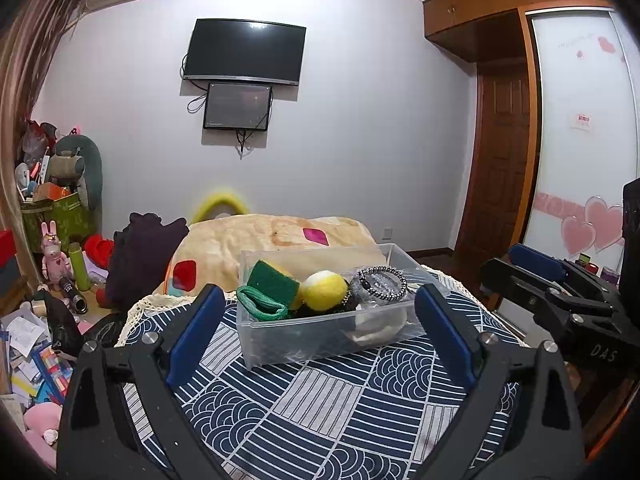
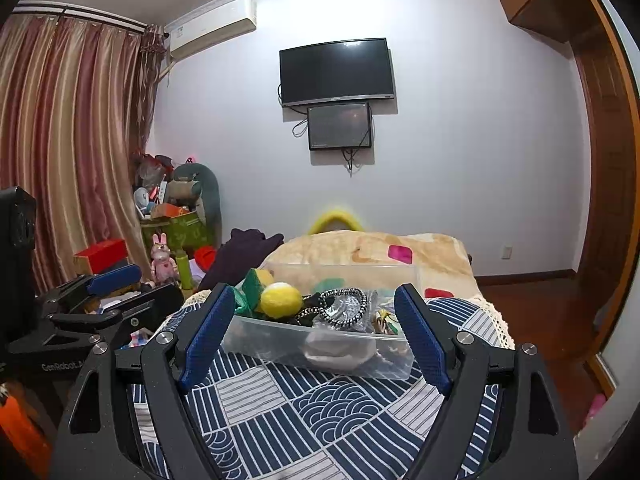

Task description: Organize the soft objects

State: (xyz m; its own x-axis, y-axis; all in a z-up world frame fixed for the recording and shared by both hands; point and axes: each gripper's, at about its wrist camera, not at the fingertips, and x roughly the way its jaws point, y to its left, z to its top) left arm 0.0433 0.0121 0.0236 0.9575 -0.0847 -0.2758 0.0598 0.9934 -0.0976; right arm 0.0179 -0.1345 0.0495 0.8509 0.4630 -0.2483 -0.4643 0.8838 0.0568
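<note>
The clear plastic bin (image 1: 332, 328) of soft items sits dead ahead, long axis crosswise. Left gripper (image 1: 318, 336) and right gripper (image 2: 314, 338) both hover with fingers spread, empty; neither looks clearly nearer.

Bin (image 1: 320, 340) on the patterned cloth (image 1: 320, 412), in front of the folded blanket (image 1: 256, 240). In the bin: sponge (image 1: 272, 280) at left, ball (image 1: 323, 290) in the middle, bracelets (image 1: 382, 283) at right. Television (image 1: 244, 51) on the wall behind, a smaller screen (image 1: 237, 106) just below it.

Bin (image 1: 280, 334): seen at frame centre, on patterned cloth (image 1: 320, 408).
Contents: sponge (image 1: 272, 282), yellow ball (image 1: 324, 290), bracelets (image 1: 382, 278).
Left gripper (image 1: 320, 340): held wide apart, lower frame.
Right gripper (image 1: 536, 268): seen at right edge.
</note>
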